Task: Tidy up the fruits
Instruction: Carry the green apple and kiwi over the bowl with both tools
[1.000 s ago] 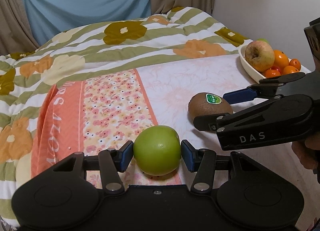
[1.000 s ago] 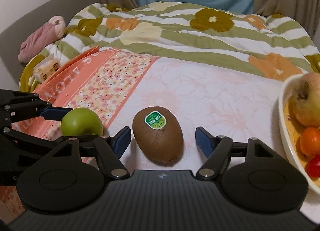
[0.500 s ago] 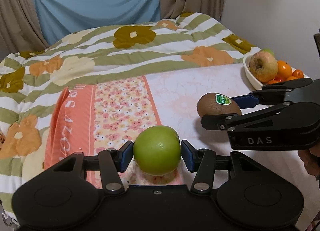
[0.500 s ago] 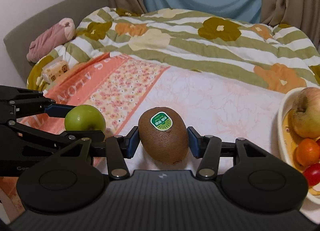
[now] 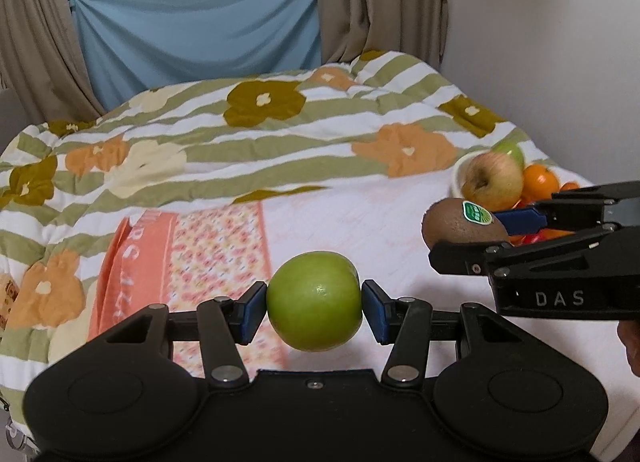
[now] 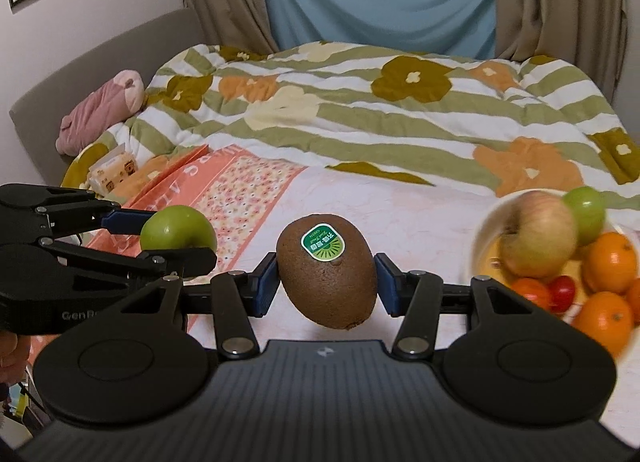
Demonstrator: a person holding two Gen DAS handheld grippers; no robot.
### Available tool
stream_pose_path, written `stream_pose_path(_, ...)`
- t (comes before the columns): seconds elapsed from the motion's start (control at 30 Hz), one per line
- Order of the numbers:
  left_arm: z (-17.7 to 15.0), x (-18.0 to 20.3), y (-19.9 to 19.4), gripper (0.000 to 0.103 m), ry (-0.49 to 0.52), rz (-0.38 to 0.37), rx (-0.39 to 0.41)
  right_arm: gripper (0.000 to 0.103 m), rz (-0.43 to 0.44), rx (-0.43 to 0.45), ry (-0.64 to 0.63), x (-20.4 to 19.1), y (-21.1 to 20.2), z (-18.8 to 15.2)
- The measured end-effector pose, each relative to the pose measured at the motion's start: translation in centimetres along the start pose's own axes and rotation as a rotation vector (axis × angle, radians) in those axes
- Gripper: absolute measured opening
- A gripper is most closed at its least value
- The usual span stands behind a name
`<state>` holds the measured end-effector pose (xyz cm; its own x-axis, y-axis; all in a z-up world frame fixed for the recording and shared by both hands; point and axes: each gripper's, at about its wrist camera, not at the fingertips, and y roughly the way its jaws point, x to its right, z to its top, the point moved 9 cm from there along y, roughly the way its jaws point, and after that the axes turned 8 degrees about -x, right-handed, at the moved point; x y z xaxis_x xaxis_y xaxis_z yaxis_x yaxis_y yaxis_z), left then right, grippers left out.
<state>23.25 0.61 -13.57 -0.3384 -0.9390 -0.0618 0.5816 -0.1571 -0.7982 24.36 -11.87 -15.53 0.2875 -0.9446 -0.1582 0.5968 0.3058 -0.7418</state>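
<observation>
My left gripper [image 5: 314, 308] is shut on a green apple [image 5: 315, 301] and holds it above the bed. My right gripper [image 6: 326, 282] is shut on a brown kiwi [image 6: 327, 272] with a green sticker, also lifted off the bed. In the left wrist view the kiwi [image 5: 462, 222] and right gripper show at the right; in the right wrist view the green apple [image 6: 178, 230] and left gripper show at the left. A white fruit bowl [image 6: 482, 236] at the right holds a reddish apple [image 6: 538, 238], a small green apple [image 6: 586, 208], oranges and small red fruits.
The bed has a pale pink sheet [image 5: 360, 222], an orange flowered cloth [image 5: 224, 246] and a striped flowered quilt [image 5: 260, 134] behind. A pink soft toy [image 6: 100, 110] and a tissue pack [image 6: 112, 172] lie at the far left. Curtains and a wall stand behind.
My right gripper closed on the kiwi and lifted it. My left gripper raised the green apple off the bed. Both views rose, showing more of the room.
</observation>
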Motion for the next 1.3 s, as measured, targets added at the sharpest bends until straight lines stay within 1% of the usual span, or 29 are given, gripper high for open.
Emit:
stream_pose_path(0.17, 1.7, 3.5, -0.7, 0.056, 0.008, -0.013, 0.024, 0.066, -0.021, 0.016, 0.029, 3.6, -2.9, -0.1)
stream_pose_path(0.33, 3.4, 7.8, -0.5, 0.056, 0.027, -0.037, 0.039, 0.066, -0.059, 0.024, 0.06, 8.6, -5.2, -0.6)
stream_pose_path(0.5, 4.9, 12.2, 0.9, 0.056, 0.041, -0.068, 0.043, 0.066, -0.099, 0.031, 0.08, 13.7, -6.7, -1.1)
stream_pose_path(0.7, 6.1, 17.1, 3.6, 0.056, 0.055, -0.093, 0.028, 0.066, -0.104, 0.024, 0.076, 18.4, -6.9, -1.5)
stream_pose_path(0.77, 6.2, 18.6, 4.8, 0.056, 0.058, -0.095, 0.017, 0.066, -0.1, 0.021, 0.073, 19.6, -6.6, -1.6)
stream_pose_path(0.97, 6.6, 21.1, 7.5, 0.056, 0.072, -0.083, -0.007, 0.066, -0.089, 0.022, 0.068, 22.3, -5.9, -1.4)
stream_pose_path(1.2, 6.9, 22.8, 8.6, 0.056, 0.115, -0.047, -0.007, 0.066, -0.067, 0.013, 0.067, 23.7, -4.9, -1.2)
stream_pose_path(1.23, 7.0, 23.0, 8.6, 0.062, 0.126, -0.043, -0.002, 0.066, -0.065, 0.012, 0.066, 23.7, -4.8, -1.1)
stream_pose_path(1.27, 7.0, 23.1, 8.6, 0.079, 0.133, -0.043, -0.001, 0.066, -0.063, 0.01, 0.065, 23.7, -4.7, -1.0)
stream_pose_path(1.3, 7.0, 23.2, 8.4, 0.087, 0.135, -0.042, 0.004, 0.066, -0.059, 0.009, 0.065, 23.7, -4.6, -0.9)
